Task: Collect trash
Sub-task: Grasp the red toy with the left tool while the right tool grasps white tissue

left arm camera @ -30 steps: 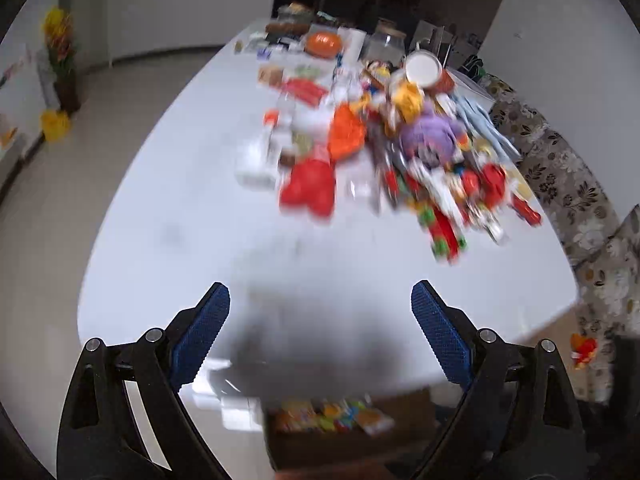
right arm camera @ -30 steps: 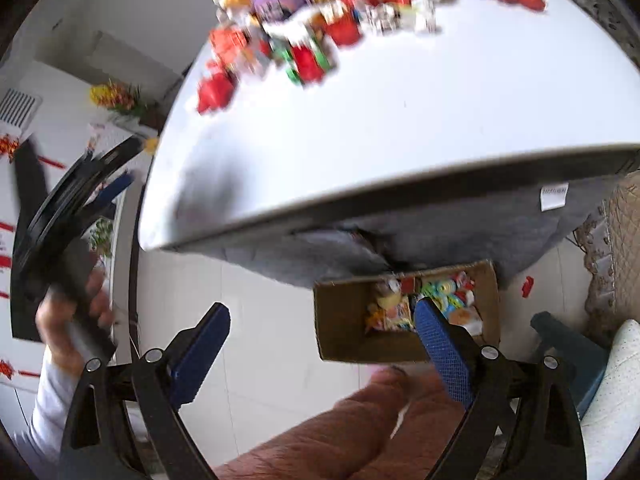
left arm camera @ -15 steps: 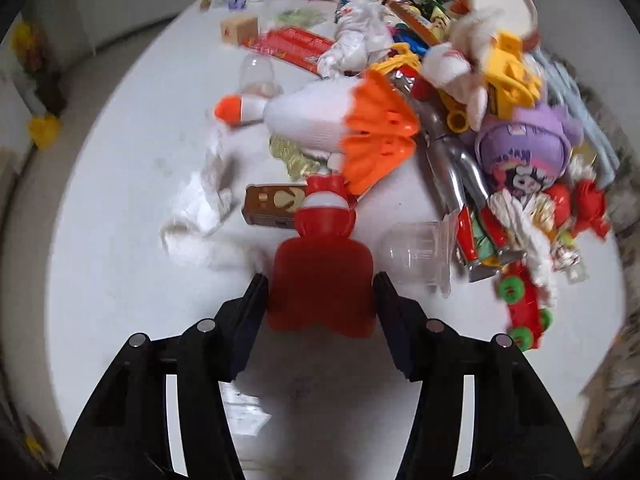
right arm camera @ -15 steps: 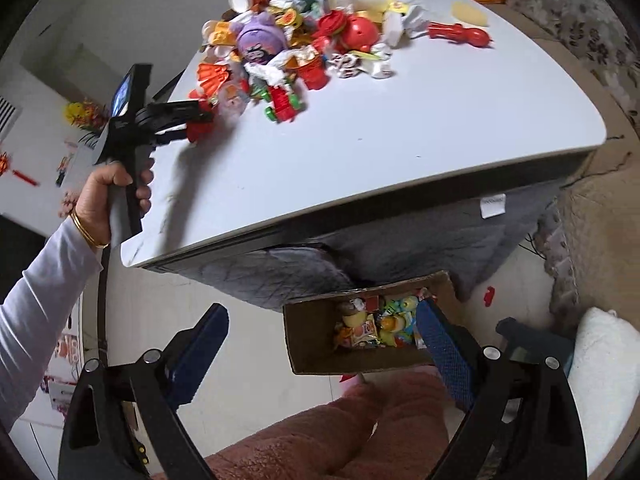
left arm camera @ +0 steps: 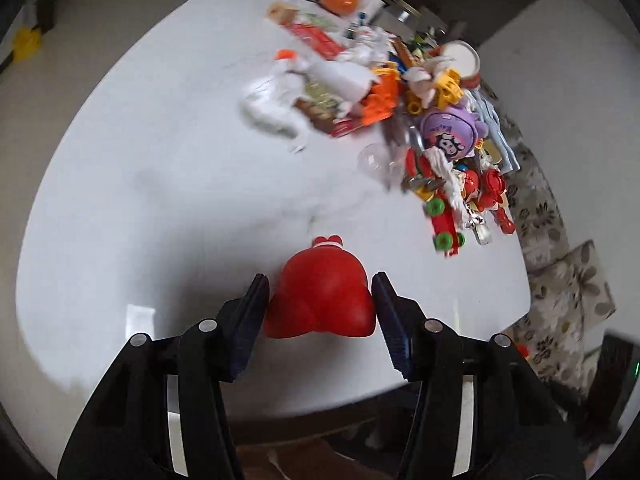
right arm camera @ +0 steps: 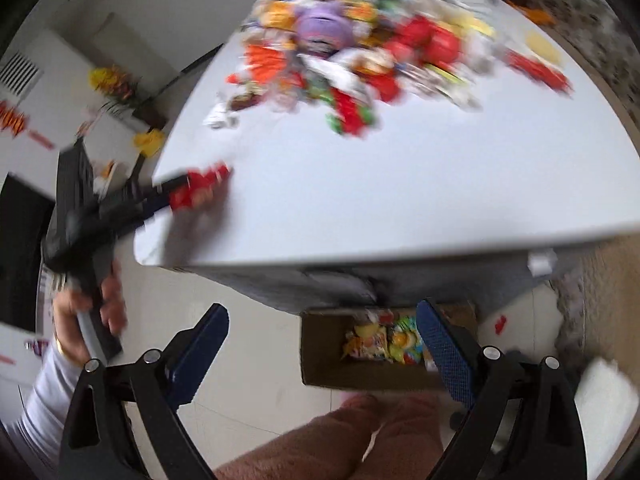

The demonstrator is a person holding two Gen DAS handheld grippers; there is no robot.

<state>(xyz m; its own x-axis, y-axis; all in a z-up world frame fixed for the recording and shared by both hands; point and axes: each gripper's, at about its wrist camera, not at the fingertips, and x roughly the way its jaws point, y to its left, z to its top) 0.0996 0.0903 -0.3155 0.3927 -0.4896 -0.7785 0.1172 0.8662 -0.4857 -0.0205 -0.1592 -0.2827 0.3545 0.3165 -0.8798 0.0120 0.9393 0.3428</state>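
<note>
A red plastic bottle-shaped toy (left arm camera: 320,300) with a small red-and-white cap sits between the blue pads of my left gripper (left arm camera: 320,280), which press on both its sides. It hangs over the near part of the white table (left arm camera: 180,200), away from the pile. The right wrist view shows the same red toy (right arm camera: 200,190), blurred, at the table's left corner. My right gripper (right arm camera: 322,310) is open and holds nothing. It hovers over the floor, above a cardboard box (right arm camera: 320,344) of bright wrappers that stands under the table edge.
A heap of toys and wrappers (left arm camera: 440,140) covers the far right of the table, with crumpled white tissue (left arm camera: 272,108) at its left. A flowered sofa (left arm camera: 560,280) lies to the right. A hand (right arm camera: 88,312) holds the left gripper, and a brown fuzzy leg (right arm camera: 340,440) is below.
My left gripper went from wide open to shut on the red toy, then drew it back from the pile toward the near table edge. The right gripper drifted a little and stayed open.
</note>
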